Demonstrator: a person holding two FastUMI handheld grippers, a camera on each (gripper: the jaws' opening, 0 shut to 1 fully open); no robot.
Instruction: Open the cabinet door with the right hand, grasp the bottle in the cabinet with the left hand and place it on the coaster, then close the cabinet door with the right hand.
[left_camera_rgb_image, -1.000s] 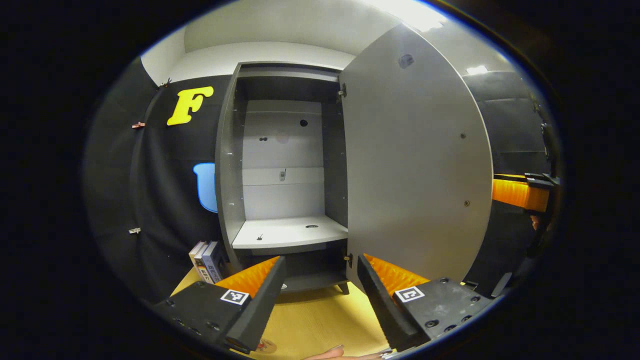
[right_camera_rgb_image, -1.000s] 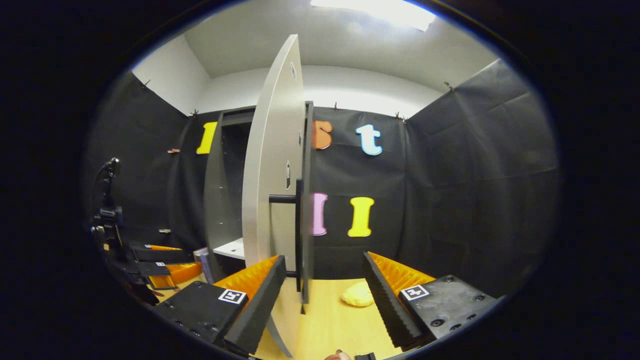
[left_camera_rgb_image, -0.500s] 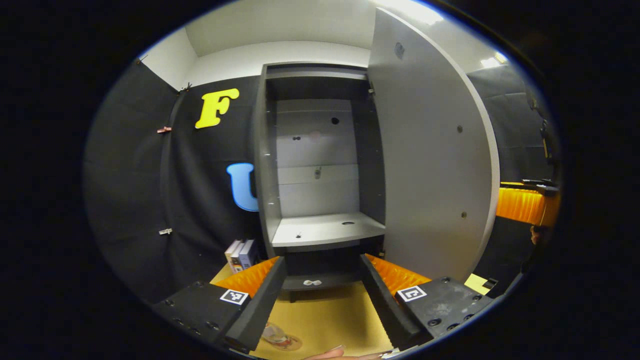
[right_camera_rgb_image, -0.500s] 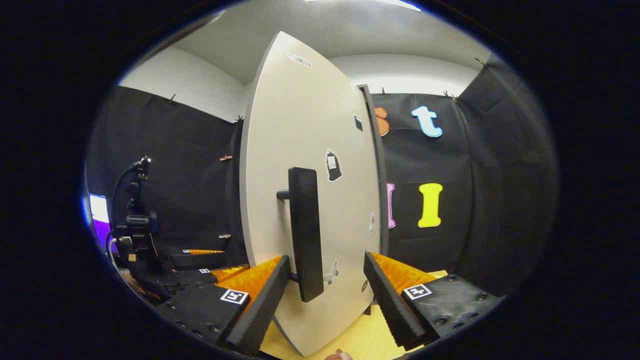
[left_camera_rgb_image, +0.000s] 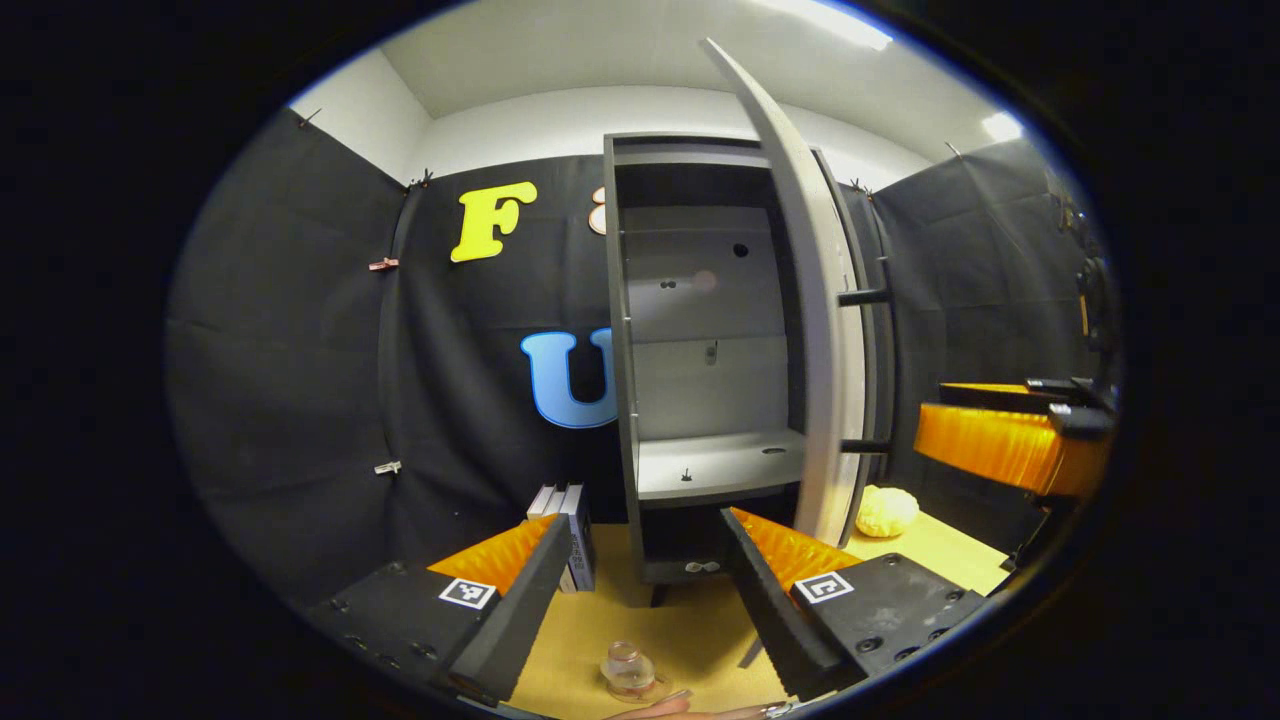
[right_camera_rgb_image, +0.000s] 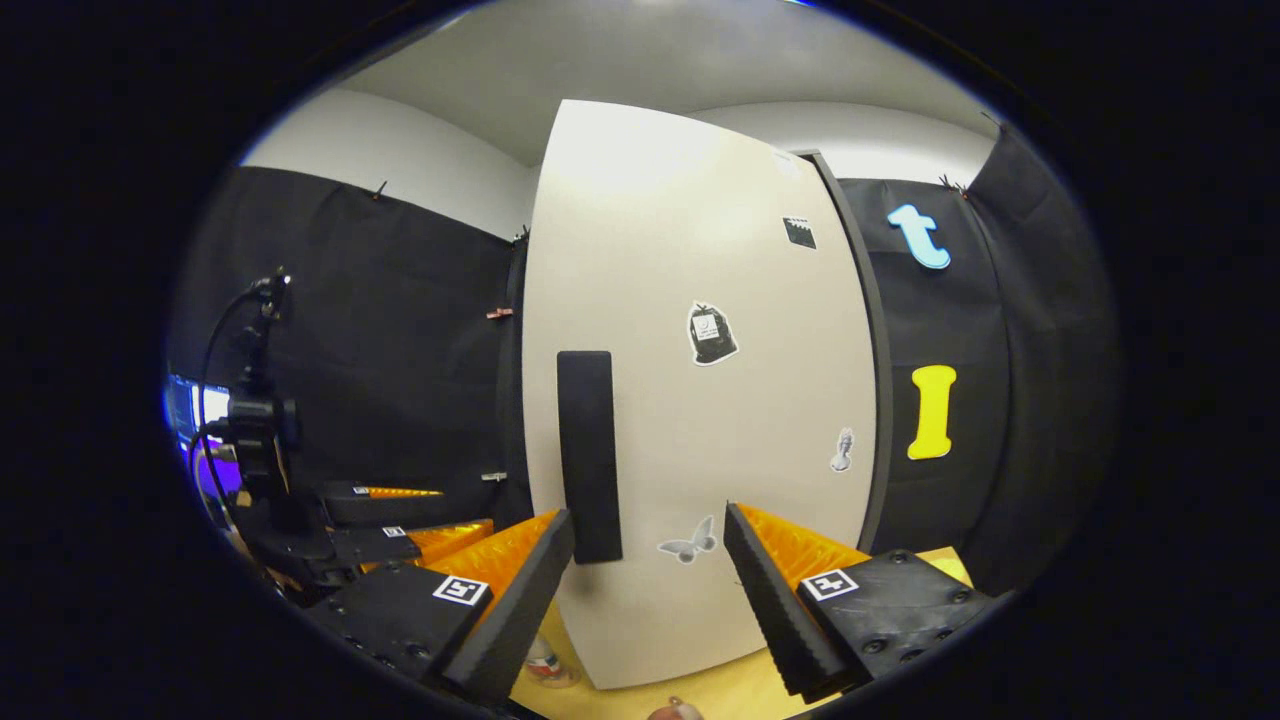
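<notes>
Bottle (left_camera_rgb_image: 627, 668) stands on its coaster (left_camera_rgb_image: 640, 690) on the tabletop (left_camera_rgb_image: 690, 625), just ahead of the left gripper (left_camera_rgb_image: 640, 590), jaws apart and empty. Cabinet door (right_camera_rgb_image: 700, 400) has swung further shut than a moment ago, its face and black handle (right_camera_rgb_image: 587, 455) now before the right gripper (right_camera_rgb_image: 650, 590), jaws also apart. Books (left_camera_rgb_image: 570, 530) and a yellow lump (left_camera_rgb_image: 885, 510) flank the cabinet (left_camera_rgb_image: 710, 350).

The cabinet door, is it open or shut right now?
Partly open. In the left gripper view the cabinet door stands edge-on, away from the cabinet, and the inner shelf shows bare through the gap.
</notes>
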